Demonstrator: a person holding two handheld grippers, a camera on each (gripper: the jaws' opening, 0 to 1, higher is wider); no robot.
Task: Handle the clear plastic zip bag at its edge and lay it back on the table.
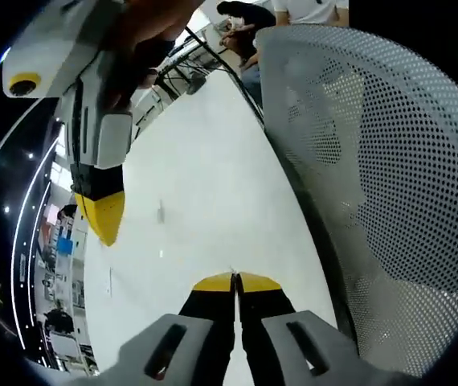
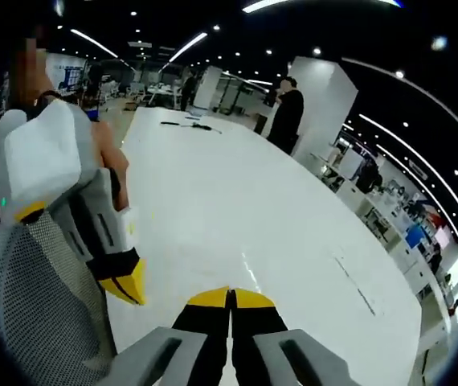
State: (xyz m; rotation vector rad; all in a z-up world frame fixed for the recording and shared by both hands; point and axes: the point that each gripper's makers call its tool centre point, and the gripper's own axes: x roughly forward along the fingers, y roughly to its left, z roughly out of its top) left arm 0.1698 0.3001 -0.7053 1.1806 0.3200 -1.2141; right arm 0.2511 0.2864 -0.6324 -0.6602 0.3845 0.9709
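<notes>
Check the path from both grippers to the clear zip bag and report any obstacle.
No zip bag can be made out in either view, so the path cannot be judged. The left gripper and right gripper hover shut over the bare white table. A mesh chair back stands beside the table.

White table (image 1: 205,185) (yellow-tipped tools (image 1: 235,283)).

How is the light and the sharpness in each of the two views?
Left gripper view: white table brightly lit and nearly washed out, mesh chair back sharp, edges bent by fisheye. Right gripper view: dark ceiling with lamps, glare streak on the table, far background soft.
</notes>
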